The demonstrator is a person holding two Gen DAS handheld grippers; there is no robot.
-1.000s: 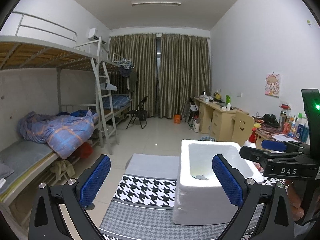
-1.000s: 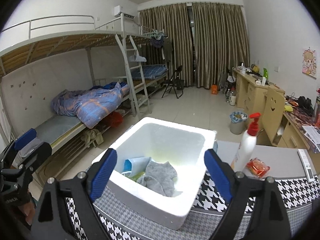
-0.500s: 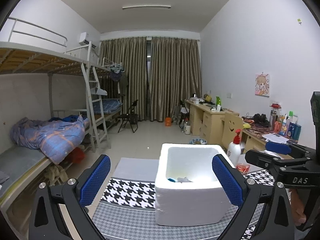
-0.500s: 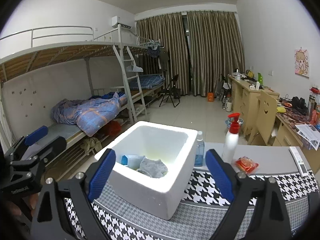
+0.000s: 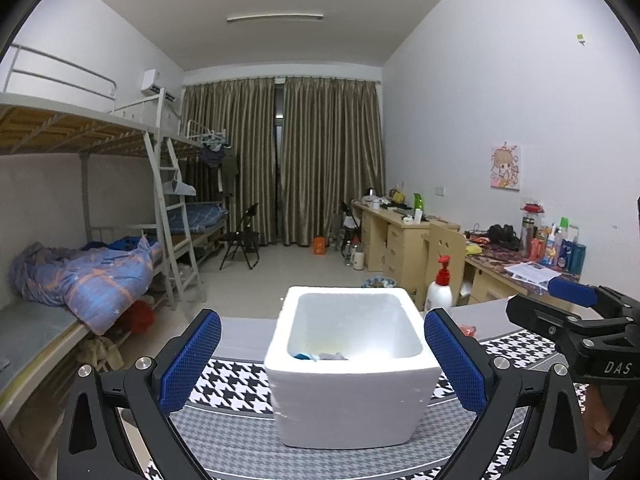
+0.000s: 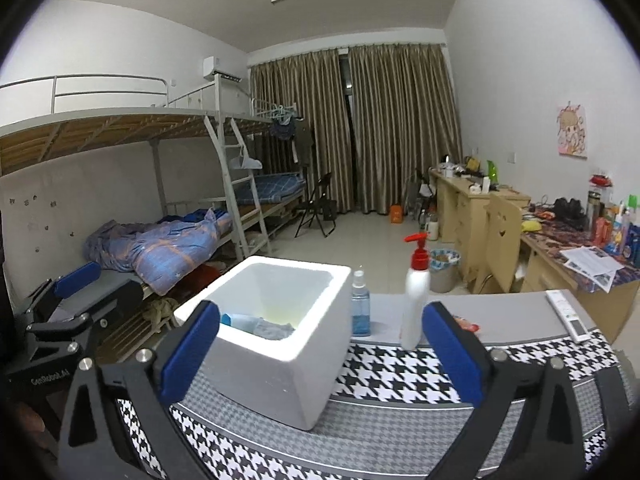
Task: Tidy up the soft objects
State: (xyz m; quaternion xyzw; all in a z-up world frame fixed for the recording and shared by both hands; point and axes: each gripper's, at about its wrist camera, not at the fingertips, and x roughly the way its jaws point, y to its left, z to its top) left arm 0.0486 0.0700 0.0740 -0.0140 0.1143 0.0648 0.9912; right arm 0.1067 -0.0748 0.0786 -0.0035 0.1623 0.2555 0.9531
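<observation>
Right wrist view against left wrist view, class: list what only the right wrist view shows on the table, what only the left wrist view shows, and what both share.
Only the right wrist view: a small clear spray bottle of blue liquid behind the box, a white remote control, and the left gripper from the side.
Only the left wrist view: the right gripper from the side.
Both: the white foam box holding soft items, the white pump bottle with red top, and the houndstooth tablecloth.
</observation>
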